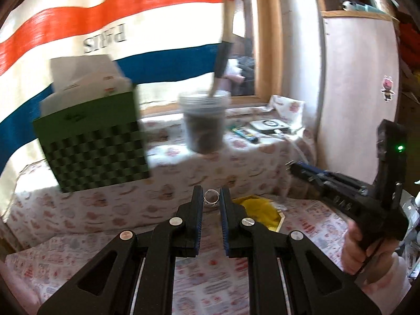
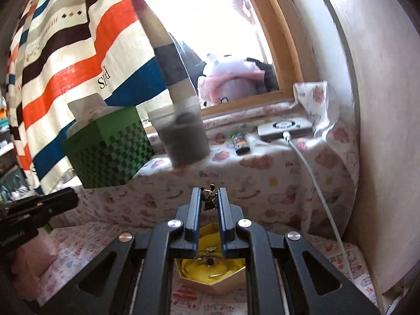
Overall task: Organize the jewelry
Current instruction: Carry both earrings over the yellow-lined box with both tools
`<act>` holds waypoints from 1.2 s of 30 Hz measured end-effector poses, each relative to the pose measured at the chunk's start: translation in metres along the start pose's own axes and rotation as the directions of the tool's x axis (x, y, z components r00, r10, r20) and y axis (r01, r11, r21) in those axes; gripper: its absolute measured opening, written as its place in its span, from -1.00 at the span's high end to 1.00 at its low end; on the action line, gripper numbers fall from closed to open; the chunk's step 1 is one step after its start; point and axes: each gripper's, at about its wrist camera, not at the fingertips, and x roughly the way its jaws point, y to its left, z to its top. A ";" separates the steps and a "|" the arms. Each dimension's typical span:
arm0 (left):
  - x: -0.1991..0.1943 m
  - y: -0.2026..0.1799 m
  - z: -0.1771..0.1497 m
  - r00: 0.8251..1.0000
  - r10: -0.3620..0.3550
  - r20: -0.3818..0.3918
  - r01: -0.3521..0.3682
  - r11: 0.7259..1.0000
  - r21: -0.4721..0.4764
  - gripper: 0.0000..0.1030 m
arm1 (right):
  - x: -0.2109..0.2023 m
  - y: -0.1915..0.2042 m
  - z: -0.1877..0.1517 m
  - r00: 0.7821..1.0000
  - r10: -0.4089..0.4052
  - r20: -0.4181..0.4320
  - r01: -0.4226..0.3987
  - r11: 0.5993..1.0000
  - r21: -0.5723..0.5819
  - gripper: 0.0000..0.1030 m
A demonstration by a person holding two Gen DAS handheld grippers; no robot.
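Left tongs (image 1: 211, 199) clamped on silver ring (image 1: 210, 197), right tongs (image 2: 209, 199) pinching small dark charm (image 2: 208, 200) above yellow-lined box (image 2: 210, 270) w/ more jewelry, then printed cloth (image 2: 262, 197), green checkered box (image 2: 110, 152) & plastic cup (image 2: 183, 139) by window.

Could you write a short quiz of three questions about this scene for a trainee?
1. True or false: the left claw holds a ring.
2. What stands left of the cup? A) green box B) red lamp C) blue book
3. What colour lines the tray under the right claw?

Key: 1 true. 2 A. 3 yellow.
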 end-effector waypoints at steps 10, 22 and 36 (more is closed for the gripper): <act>0.077 -0.036 -0.009 0.986 -0.083 -0.147 0.079 0.996 -0.034 0.77 | 0.035 -0.024 -0.016 0.989 0.043 -0.142 -0.030 0.995 0.091 0.79; 0.144 -0.039 -0.034 0.952 -0.125 -0.279 0.106 0.991 -0.084 0.77 | 0.074 -0.061 -0.031 0.959 0.117 -0.257 -0.041 0.959 0.282 0.79; 0.167 -0.034 -0.043 0.927 -0.127 -0.352 0.102 0.991 -0.088 0.76 | 0.092 -0.064 -0.039 0.951 0.102 -0.291 -0.005 0.950 0.313 0.78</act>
